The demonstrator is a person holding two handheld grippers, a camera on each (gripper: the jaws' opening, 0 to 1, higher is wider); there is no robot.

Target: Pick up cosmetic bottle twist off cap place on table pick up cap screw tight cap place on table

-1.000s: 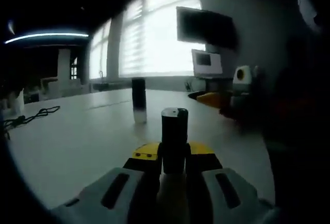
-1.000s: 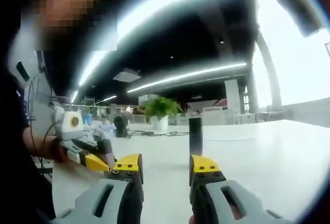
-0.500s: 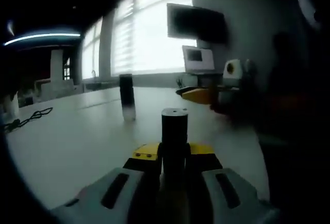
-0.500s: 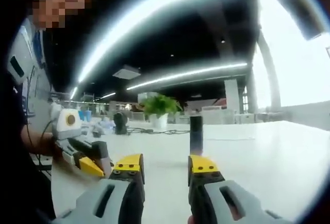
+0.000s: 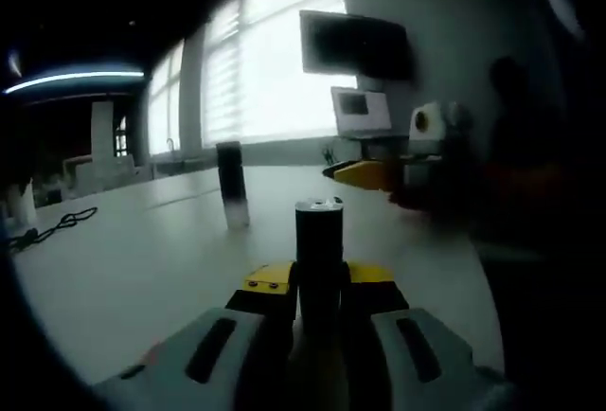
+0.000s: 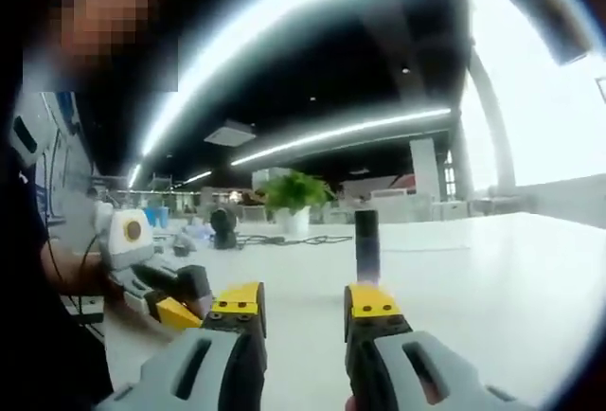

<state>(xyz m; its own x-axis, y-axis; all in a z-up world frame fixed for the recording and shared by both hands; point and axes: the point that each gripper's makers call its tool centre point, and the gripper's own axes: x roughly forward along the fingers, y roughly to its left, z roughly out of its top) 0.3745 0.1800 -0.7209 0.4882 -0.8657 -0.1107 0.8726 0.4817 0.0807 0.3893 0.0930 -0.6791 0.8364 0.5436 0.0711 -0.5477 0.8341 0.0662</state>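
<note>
Left gripper view, near: we see the left gripper (image 5: 320,288) clamped on a dark cylinder (image 5: 319,255), which stands upright between the jaws, its flat top above the yellow tips. View is dim; we take it for the cosmetic bottle body, cap off, but can't be sure.
Left gripper view, mid: a second dark cylinder (image 5: 232,187) stands upright on the white table (image 5: 142,259), ahead and to the left of the held one, well apart from it. Probably the cap.
Left gripper view, far right: the right gripper (image 5: 379,174) shows, yellow tips pointing in over the table.
Right gripper view, near: right gripper jaws stand apart with nothing between them, table showing through the gap.
Right gripper view, mid: the standing cylinder sits just past the right jaw's tip, long axis vertical, slightly right of the gap's centre line.
Right gripper view, left: left gripper low at the table edge.
Key relation: we judge the free right gripper is the one lined up on the standing cylinder; it lies straight ahead, needing a small shift right to centre it.
Far: plant (image 6: 294,195), ceiling lights, windows.
</note>
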